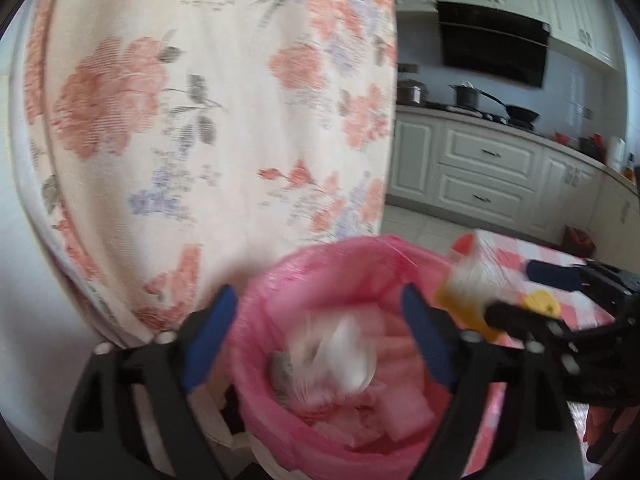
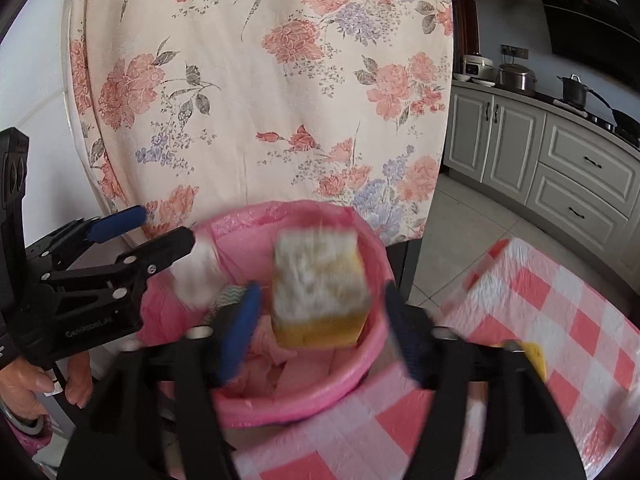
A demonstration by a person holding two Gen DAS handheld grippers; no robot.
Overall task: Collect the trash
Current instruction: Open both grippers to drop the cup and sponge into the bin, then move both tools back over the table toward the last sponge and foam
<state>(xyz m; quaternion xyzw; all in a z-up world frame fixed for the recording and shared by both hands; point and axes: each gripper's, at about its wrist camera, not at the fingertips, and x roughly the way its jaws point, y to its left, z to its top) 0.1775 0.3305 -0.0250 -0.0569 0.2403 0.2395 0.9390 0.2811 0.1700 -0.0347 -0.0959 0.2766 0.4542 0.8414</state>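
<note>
The drop step is judged underway: a sponge (image 2: pixel 320 288) and a white wad (image 1: pixel 336 356) are seen blurred above the pink-lined bin (image 2: pixel 372 264) at twelve o'clock, both grippers' fingers spread wide and empty, so more trash must be fetched next.

We see soft, even daylight in both views, bright and without hard shadows; the cream floral cloth (image 2: pixel 256 80) is evenly lit, nearly washed out in the left wrist view (image 1: pixel 208 120), where its pattern smears with motion blur; in the right wrist view that print is crisp; the white-and-yellow sponge block (image 2: pixel 320 292) is streaked with blur there, as is the crumpled white wad (image 1: pixel 336 356) over the pink plastic bin liner (image 1: pixel 280 280); we note strong fisheye bending at the edges, curving the grey kitchen cabinets (image 2: pixel 560 168), and dark vignette in every corner; the black range hood (image 1: pixel 492 48) shows a faint sheen
</note>
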